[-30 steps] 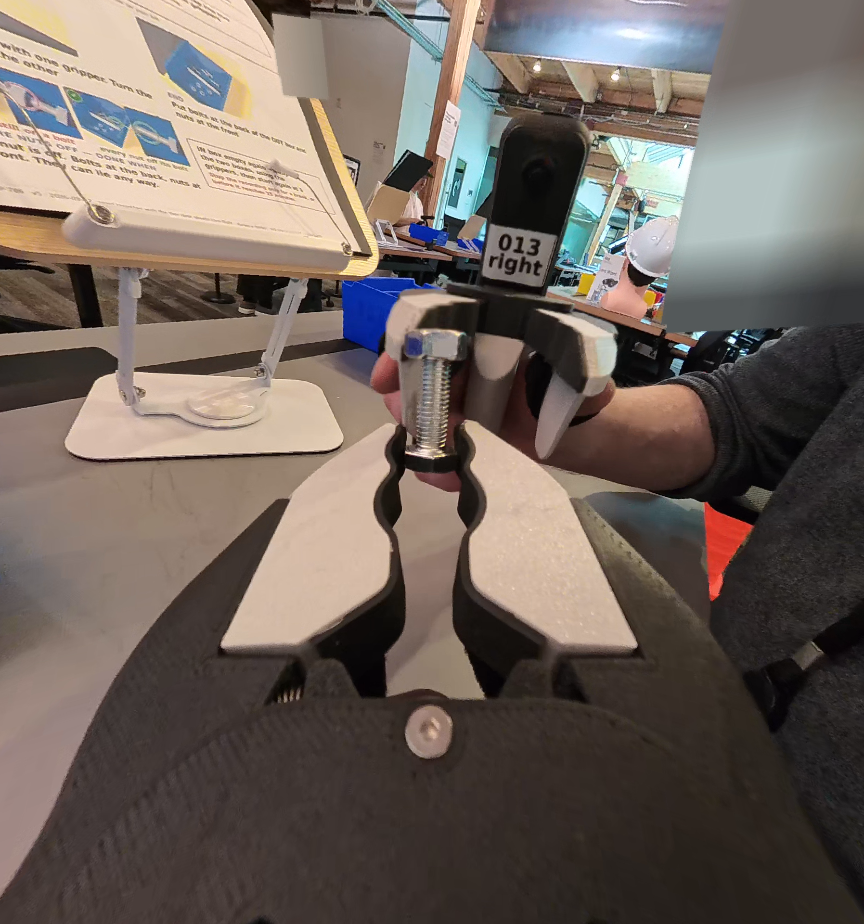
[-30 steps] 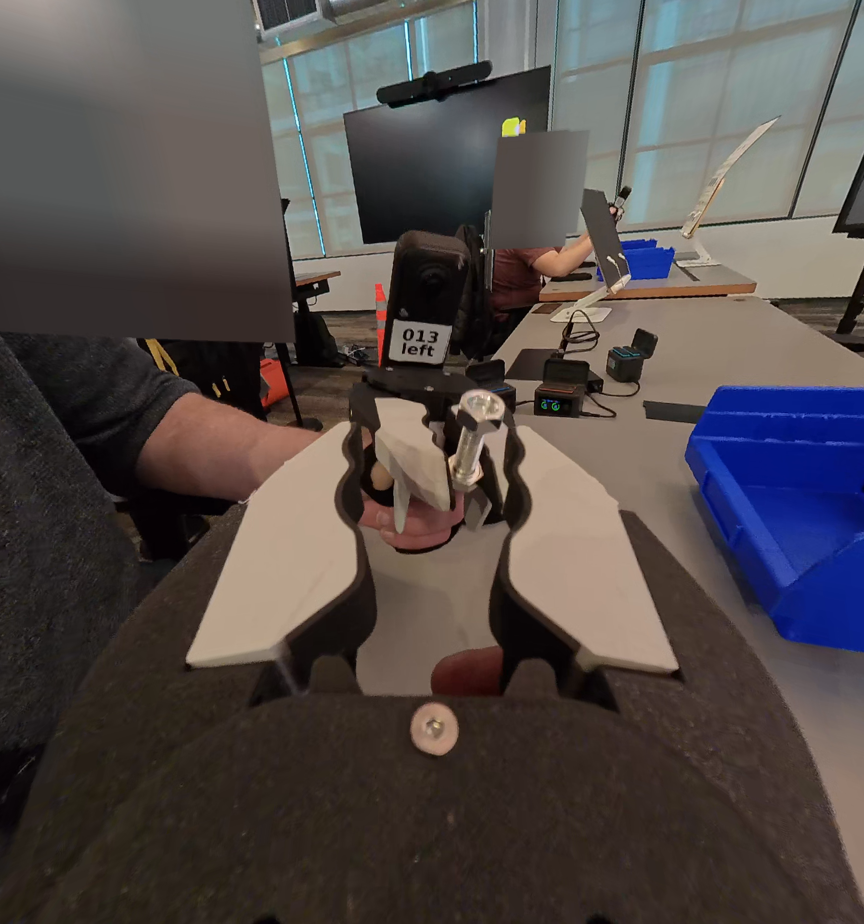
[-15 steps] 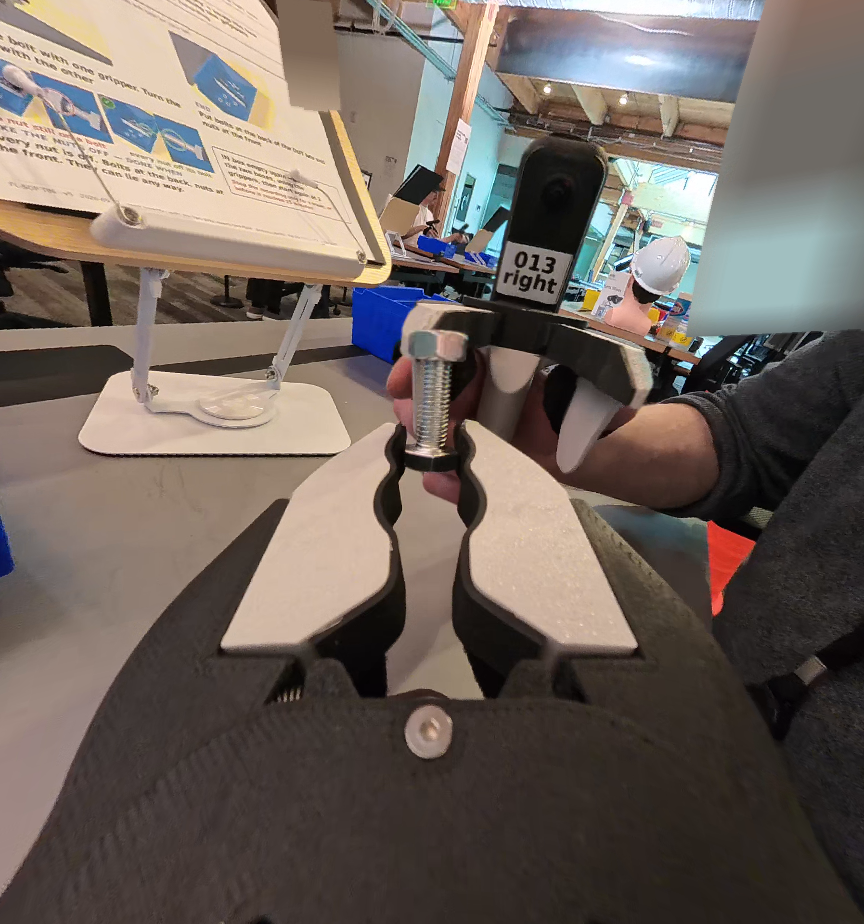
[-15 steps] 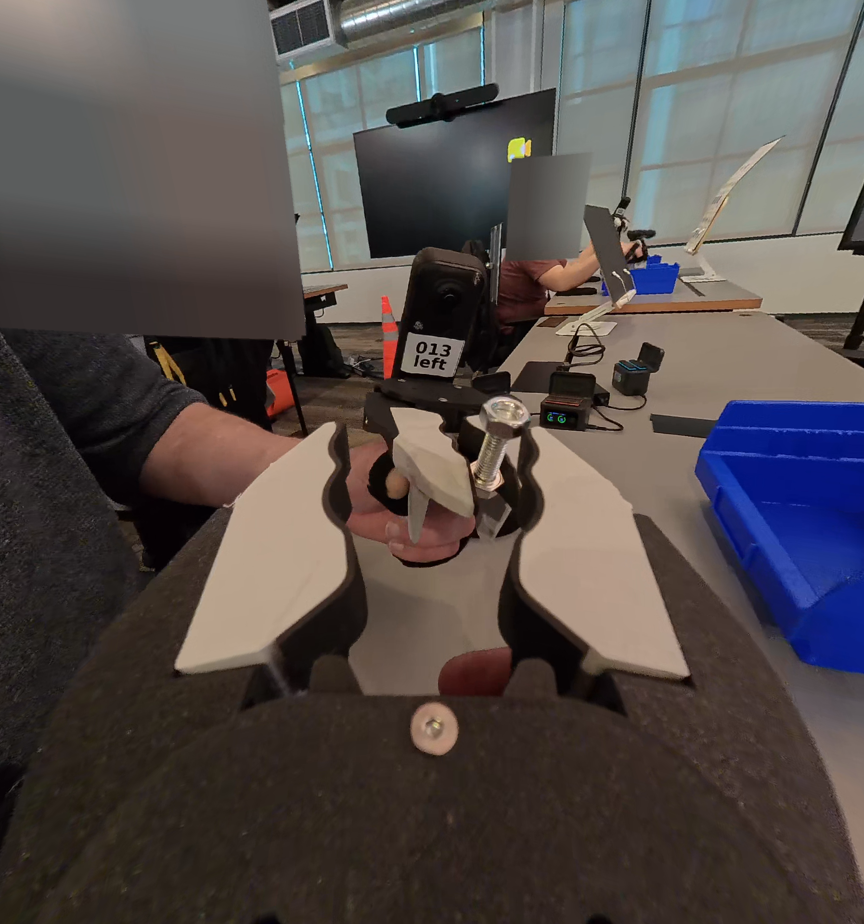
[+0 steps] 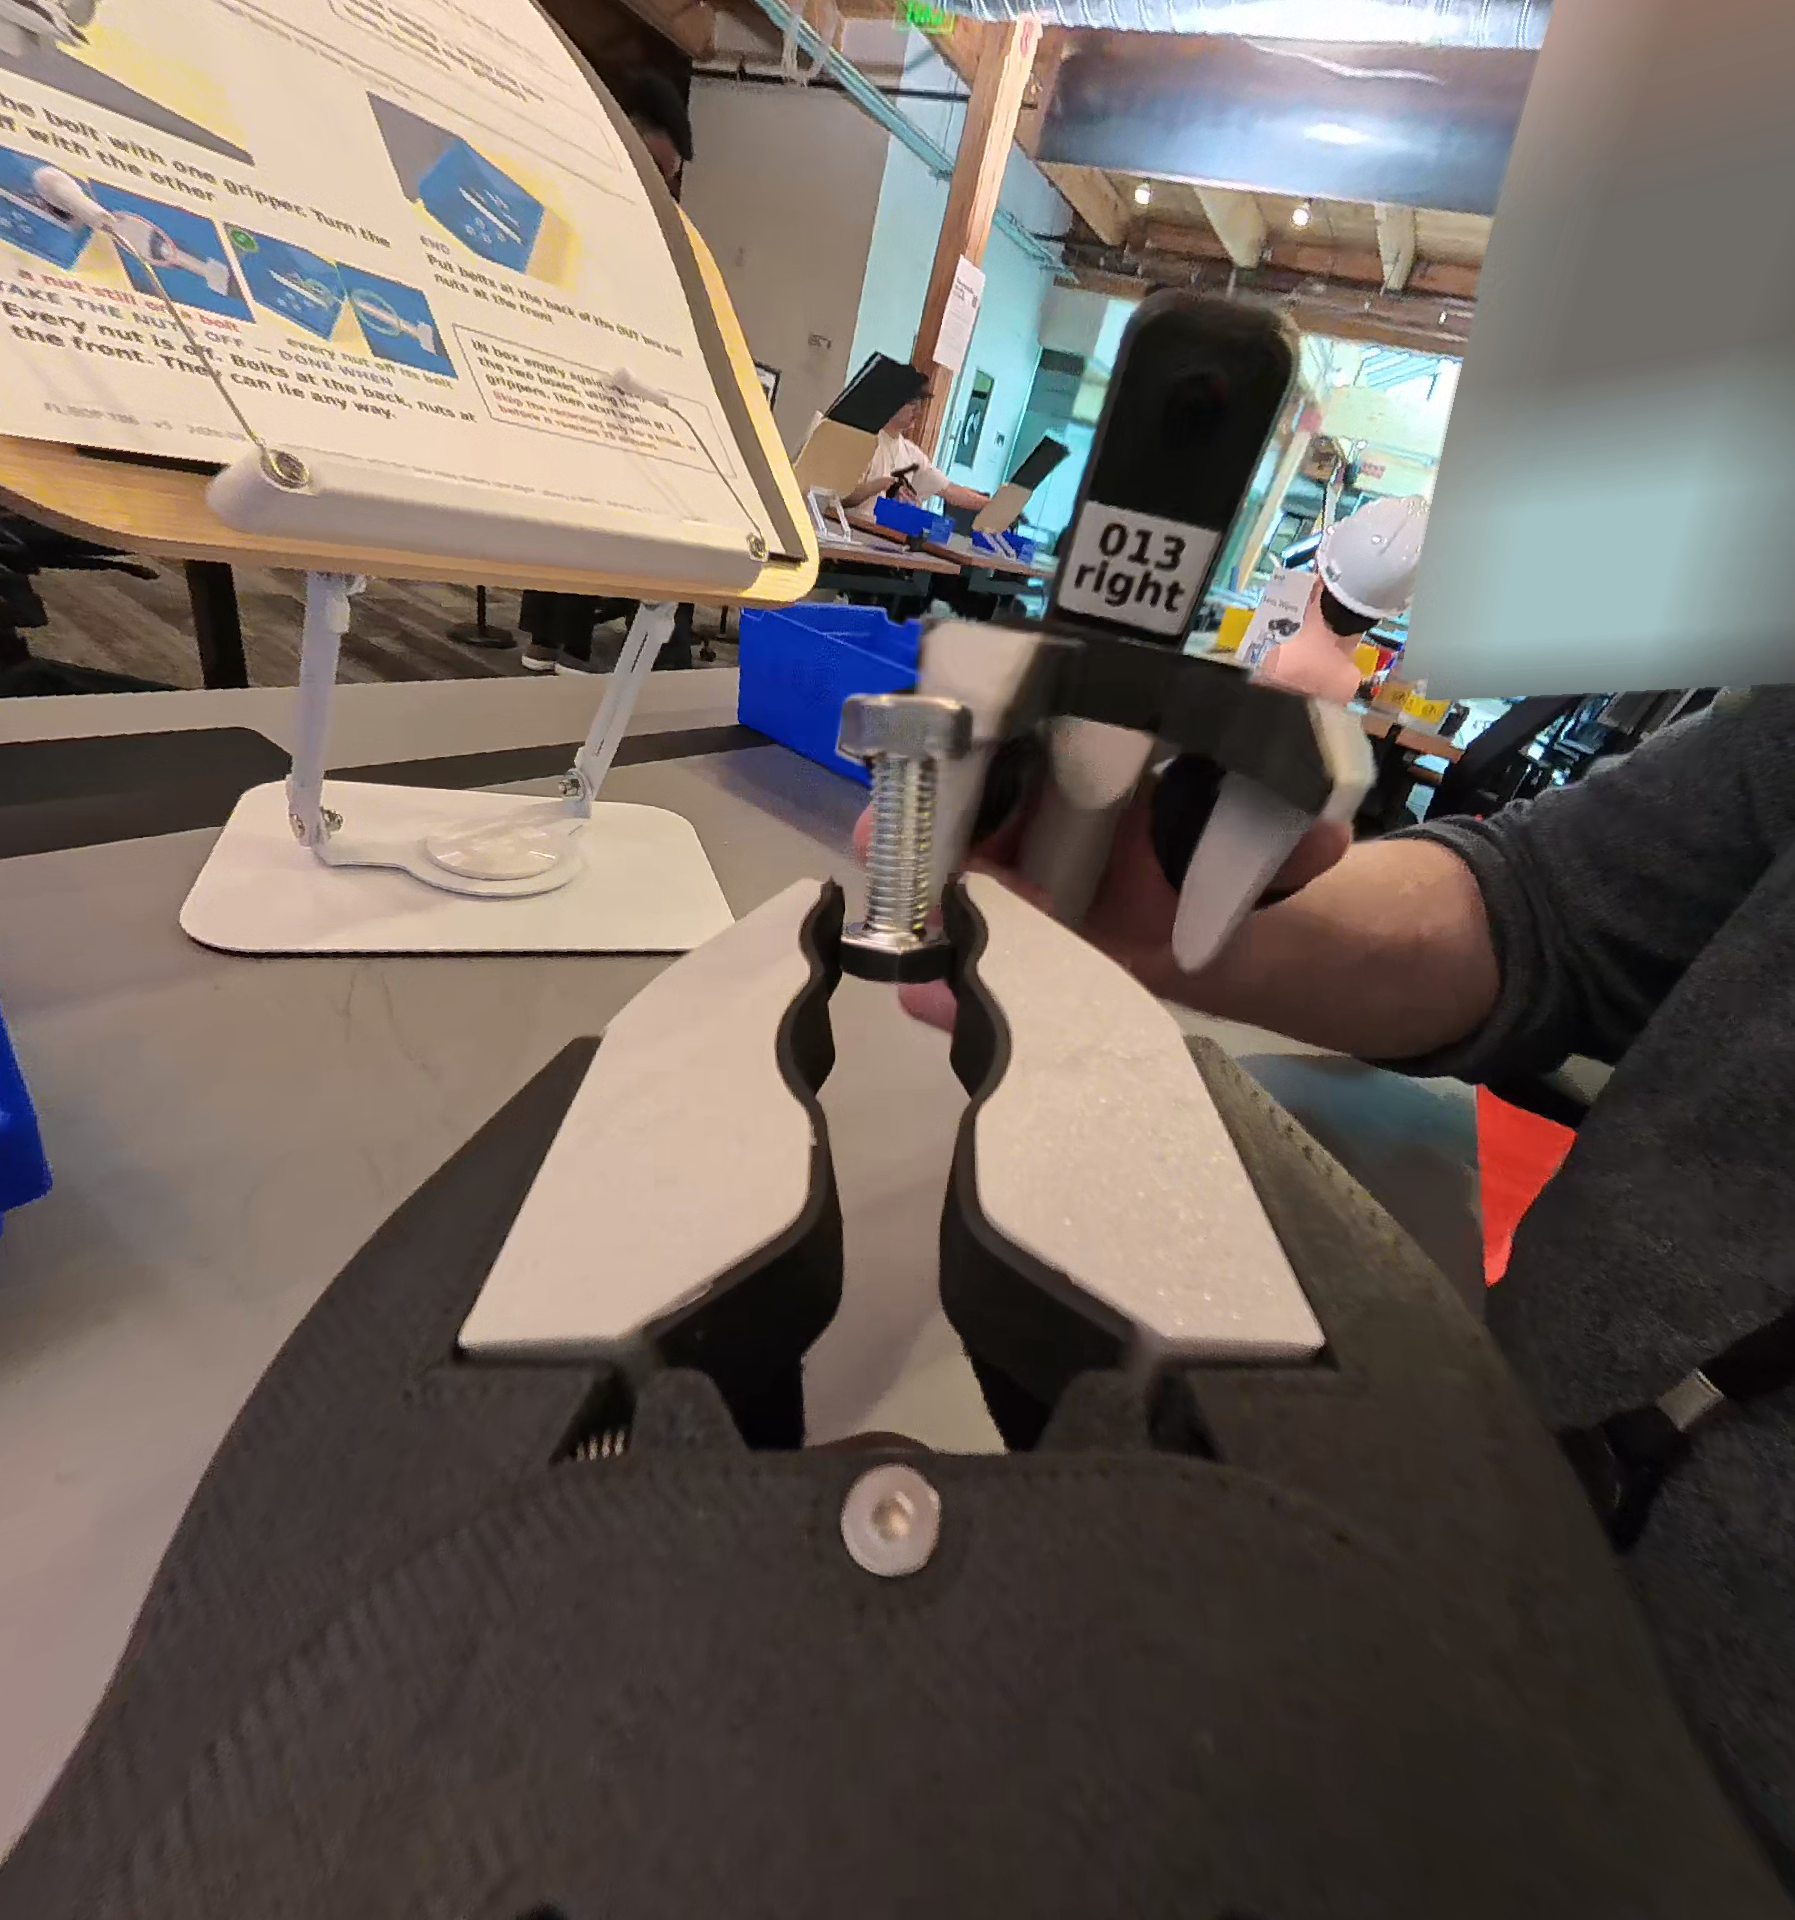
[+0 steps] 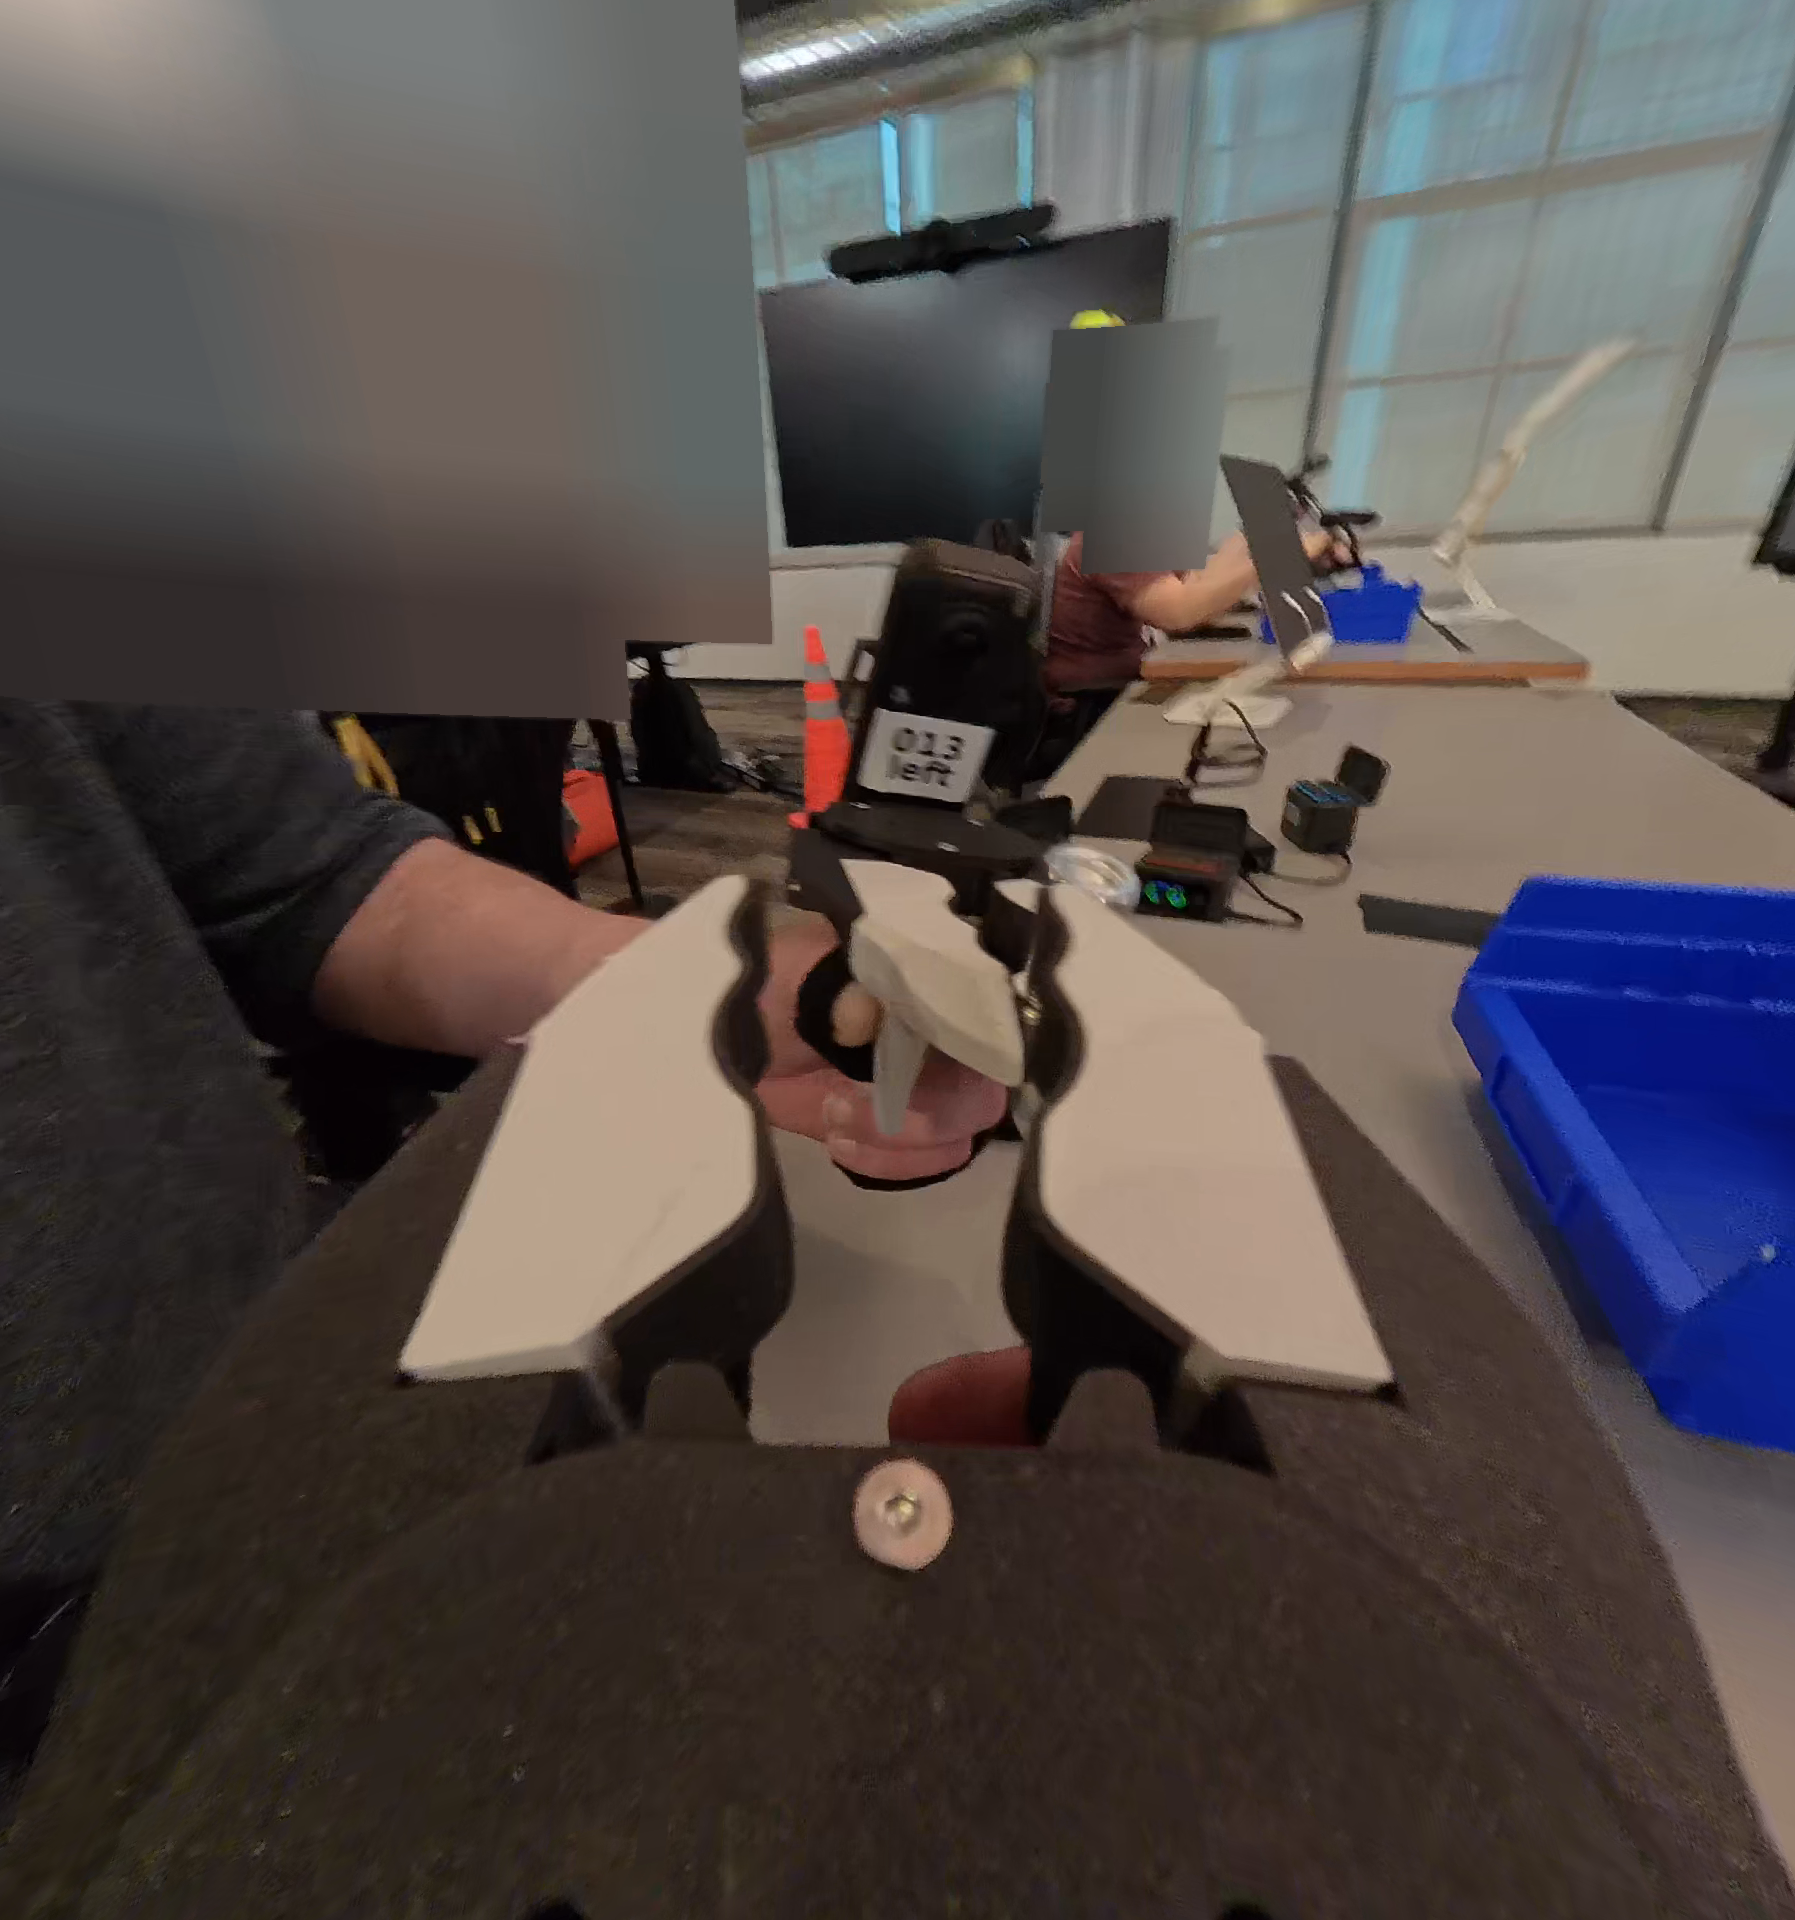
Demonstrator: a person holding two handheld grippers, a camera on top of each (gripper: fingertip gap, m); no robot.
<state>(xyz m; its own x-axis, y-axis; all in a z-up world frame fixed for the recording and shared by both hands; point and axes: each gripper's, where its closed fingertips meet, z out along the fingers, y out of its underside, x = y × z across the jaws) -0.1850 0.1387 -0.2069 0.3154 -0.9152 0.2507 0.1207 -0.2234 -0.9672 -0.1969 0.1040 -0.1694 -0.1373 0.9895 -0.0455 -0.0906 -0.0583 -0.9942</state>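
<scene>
The bolt [image 5: 903, 821] is standing head-up just ahead of your left gripper [image 5: 891, 935], whose fingertips are pinching the nut [image 5: 891, 958] sitting at the low end of its thread. Your right gripper [image 6: 898, 914] is hanging spread and gripping nothing, with one finger just beside the bolt's head and the left gripper's finger showing between its tips. Beyond them, a blue bin [image 6: 1651, 1091] is sitting to its right on the table [image 5: 249, 1091].
</scene>
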